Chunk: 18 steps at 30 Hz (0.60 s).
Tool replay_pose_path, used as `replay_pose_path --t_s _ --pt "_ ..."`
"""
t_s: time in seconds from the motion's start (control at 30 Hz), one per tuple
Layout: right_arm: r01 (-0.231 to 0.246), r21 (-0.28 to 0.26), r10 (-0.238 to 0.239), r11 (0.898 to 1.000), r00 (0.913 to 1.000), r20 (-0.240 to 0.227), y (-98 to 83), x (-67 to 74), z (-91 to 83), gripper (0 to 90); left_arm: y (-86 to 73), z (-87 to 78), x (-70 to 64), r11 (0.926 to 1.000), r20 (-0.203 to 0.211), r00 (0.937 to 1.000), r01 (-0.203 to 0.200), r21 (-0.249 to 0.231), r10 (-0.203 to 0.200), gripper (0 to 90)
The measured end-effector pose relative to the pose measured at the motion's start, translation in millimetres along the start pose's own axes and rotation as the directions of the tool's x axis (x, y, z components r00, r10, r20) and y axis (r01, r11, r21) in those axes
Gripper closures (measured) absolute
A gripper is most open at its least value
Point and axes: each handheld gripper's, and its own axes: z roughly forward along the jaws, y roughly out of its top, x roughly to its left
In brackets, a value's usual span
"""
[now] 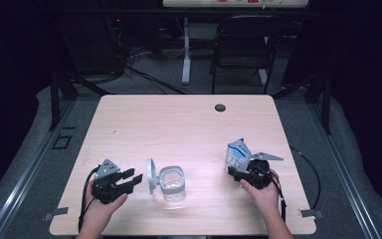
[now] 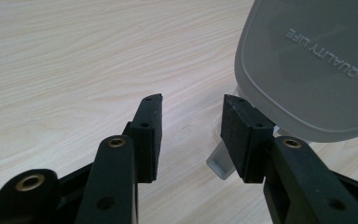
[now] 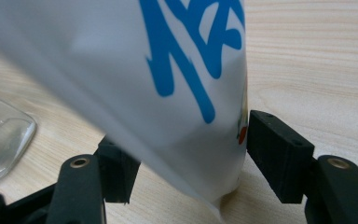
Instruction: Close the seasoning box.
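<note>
A clear container (image 1: 172, 182) stands near the table's front edge, its grey lid (image 1: 151, 175) hinged upright on its left side. My left gripper (image 1: 135, 176) lies just left of the lid, open and holding nothing. In the left gripper view the jaws (image 2: 192, 100) stand apart over bare wood, with the lid (image 2: 307, 65), marked QUALITY LIFE, close at the upper right. A white pouch with blue print (image 1: 238, 154) stands tilted at the right. My right gripper (image 1: 236, 169) is shut on its lower part. In the right gripper view the pouch (image 3: 158, 70) sits between the pads of the gripper (image 3: 186, 135), and the container's edge (image 3: 0, 140) shows at left.
The light wooden table (image 1: 179, 124) has a dark round cable hole (image 1: 220, 107) near its far edge. Beyond it stand a black chair (image 1: 243, 45) and a white desk leg (image 1: 185, 55). A cable (image 1: 308, 164) trails off the right gripper past the table's right edge.
</note>
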Motion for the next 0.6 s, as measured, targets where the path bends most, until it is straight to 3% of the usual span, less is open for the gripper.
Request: replay_pose_path --t_s 0.6 --pt "-0.018 0.006 0.018 1.0 0.9998 -0.002 -7.1 -1.0 7.6 37.5 0.0 0.2 -0.2 1.0 0.001 1.0 0.005 -0.002 -0.005 59.1"
